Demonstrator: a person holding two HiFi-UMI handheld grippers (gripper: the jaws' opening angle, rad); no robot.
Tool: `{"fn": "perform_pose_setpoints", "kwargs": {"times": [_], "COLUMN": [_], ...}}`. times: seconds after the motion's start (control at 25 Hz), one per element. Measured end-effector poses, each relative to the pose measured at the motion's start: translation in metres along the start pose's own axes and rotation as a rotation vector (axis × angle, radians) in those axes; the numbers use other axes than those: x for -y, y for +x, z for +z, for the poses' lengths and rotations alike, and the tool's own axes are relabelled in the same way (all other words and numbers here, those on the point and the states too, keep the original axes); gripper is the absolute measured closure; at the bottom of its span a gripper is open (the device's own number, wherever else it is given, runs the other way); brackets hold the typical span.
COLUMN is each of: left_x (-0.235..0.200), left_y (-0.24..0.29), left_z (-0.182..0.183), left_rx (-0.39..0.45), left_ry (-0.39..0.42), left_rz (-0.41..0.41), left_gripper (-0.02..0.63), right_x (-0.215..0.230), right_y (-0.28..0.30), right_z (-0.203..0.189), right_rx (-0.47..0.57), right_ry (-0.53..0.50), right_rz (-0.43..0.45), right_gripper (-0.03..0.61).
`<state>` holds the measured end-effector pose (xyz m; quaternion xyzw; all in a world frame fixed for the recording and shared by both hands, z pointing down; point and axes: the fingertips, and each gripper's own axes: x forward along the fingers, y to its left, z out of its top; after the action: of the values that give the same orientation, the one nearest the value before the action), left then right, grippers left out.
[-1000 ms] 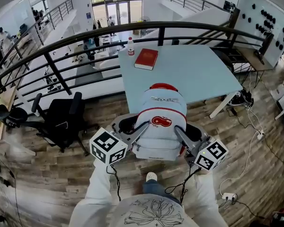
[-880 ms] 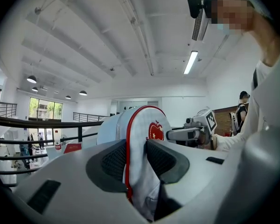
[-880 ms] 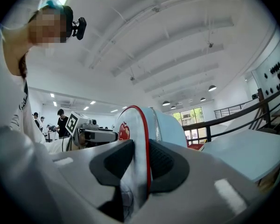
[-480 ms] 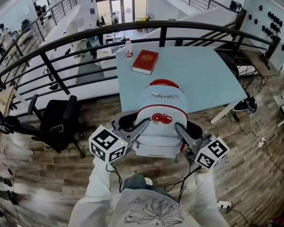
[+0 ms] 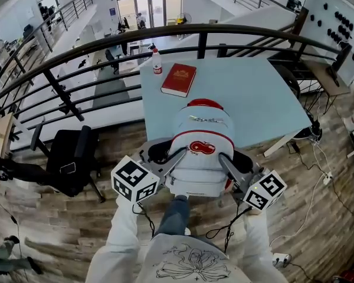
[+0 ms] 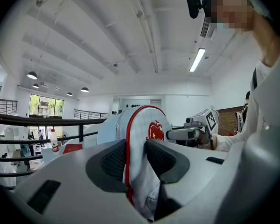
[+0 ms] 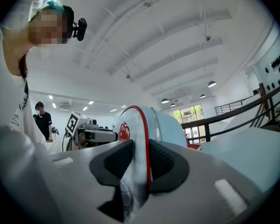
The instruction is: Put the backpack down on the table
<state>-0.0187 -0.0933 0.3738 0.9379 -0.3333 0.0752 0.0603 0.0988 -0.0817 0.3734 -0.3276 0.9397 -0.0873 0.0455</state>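
Observation:
A pale blue backpack (image 5: 200,152) with red piping and a red apple emblem hangs upright between my two grippers, in front of the light blue table (image 5: 253,93). My left gripper (image 5: 168,158) is shut on the backpack's left side edge (image 6: 130,171), the fabric pinched between its dark pads. My right gripper (image 5: 227,164) is shut on the right side edge (image 7: 140,171) in the same way. The pack's top overlaps the table's near edge in the head view; whether its bottom touches anything is hidden.
On the table's far left part lie a red book (image 5: 179,79) and a small bottle (image 5: 157,63) with a red label. A black curved railing (image 5: 94,46) runs behind the table. A black office chair (image 5: 71,161) stands on the wooden floor at the left. Cables (image 5: 310,187) trail at the right.
The backpack and both grippers have moved forward toward the table; the pack's top now reaches further over the near edge. The chair and floor have slid back in the head view. Both grips are unchanged.

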Motion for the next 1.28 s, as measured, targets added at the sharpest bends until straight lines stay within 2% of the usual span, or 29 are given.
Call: {"fn": "perform_pose_setpoints", "kwargs": {"times": [0.48,0.84,1.28], "left_x": [-0.114,-0.180,-0.243], "left_y": [0.086,0.159,0.222], "left_z": [0.019,0.041,0.018], "left_rx": [-0.008,-0.015,-0.081], "left_ry": [0.004,-0.003,-0.006], "left_rz": [-0.031,-0.074,-0.095], "left_gripper": [0.483,0.483,0.483], "right_x": [0.106,0.187,0.259], "right_y": [0.091,0.138,0.185], "right_z": [0.014,0.034,0.008], "right_rx": [-0.009,-0.026,-0.108], "right_ry": [-0.009,-0.011,-0.010], "right_rz": [-0.036,-0.080,-0.128], "right_gripper": [0.469,0.469,0.466]}}
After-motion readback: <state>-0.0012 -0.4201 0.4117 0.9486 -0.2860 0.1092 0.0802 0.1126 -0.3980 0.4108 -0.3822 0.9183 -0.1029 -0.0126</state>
